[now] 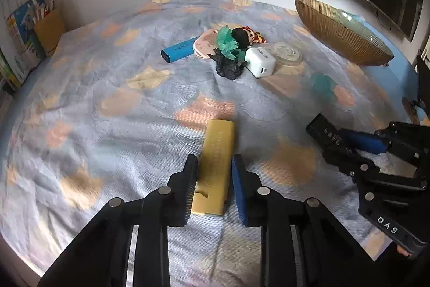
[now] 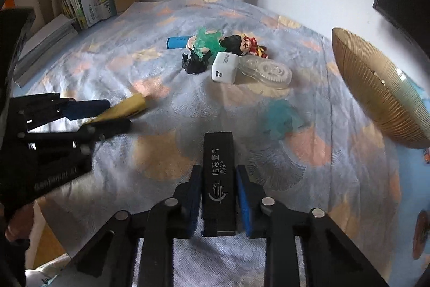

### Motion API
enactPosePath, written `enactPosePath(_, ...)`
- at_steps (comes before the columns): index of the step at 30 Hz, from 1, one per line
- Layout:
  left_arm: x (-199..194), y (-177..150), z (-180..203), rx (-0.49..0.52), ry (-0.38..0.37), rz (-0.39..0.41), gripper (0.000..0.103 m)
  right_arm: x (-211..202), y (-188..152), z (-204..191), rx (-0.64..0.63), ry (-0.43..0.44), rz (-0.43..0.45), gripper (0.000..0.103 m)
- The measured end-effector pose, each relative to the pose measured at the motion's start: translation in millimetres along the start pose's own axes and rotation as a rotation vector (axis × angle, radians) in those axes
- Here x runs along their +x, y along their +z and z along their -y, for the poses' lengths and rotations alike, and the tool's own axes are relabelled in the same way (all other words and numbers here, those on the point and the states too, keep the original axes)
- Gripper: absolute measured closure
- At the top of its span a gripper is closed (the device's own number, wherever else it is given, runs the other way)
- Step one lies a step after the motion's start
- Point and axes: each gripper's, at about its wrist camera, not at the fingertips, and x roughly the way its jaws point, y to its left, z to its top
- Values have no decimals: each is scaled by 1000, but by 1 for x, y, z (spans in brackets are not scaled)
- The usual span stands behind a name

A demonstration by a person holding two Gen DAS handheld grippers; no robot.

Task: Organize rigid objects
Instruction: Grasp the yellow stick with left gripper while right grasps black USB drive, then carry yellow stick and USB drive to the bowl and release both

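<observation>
The left tool [image 1: 215, 180] grips a yellow bar [image 1: 216, 166], the right tool [image 2: 219, 195] a black bar [image 2: 218, 176], both over the bed's [image 1: 107, 88] near edge; the bowl [image 1: 341, 31] sits at its far right corner.

Ahead of the left gripper [image 1: 215, 184], past its yellow block [image 1: 217, 166], bare patterned cloth [image 1: 107, 104] runs open up to the cluster: dark figurine [image 1: 228, 66], white charger [image 1: 260, 62], blue stick [image 1: 177, 49]. Off to the right of its jaws sits the right gripper [image 2: 219, 195], close by. Beyond that, the ribbed bowl [image 1: 341, 31] blocks the far-right edge.
</observation>
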Motion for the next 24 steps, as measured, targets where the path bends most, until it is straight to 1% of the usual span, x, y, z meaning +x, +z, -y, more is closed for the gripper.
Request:
enactPosePath(2,-4,0,0,-20,-13,7,81,-2,-2,1,11,12,1,79)
enactPosePath(5,-20,7,3,-38,-40,57,83,-14,-1,7,45,67,20,79)
enactPosePath(9,-43,24,14,-29,-41,134,83,-46,11,21,78,47,106,79)
enactPosePath(11,-49,31,20,-26,-47,151,83,-64,17,34,103,32,153,79)
enactPosePath(13,-56,39,25,-27,-61,172,83,-76,20,45,130,19,179,79)
enactPosePath(16,-75,59,37,-2,-74,249,83,-97,25,70,186,4,222,79)
enactPosePath(20,-99,106,66,49,-141,353,83,-136,39,112,265,-80,321,79)
enactPosePath(22,-98,127,80,60,-175,367,83,-153,45,131,303,-120,362,79)
enactPosePath(24,-89,148,98,58,-224,362,83,-165,52,151,359,-196,387,79)
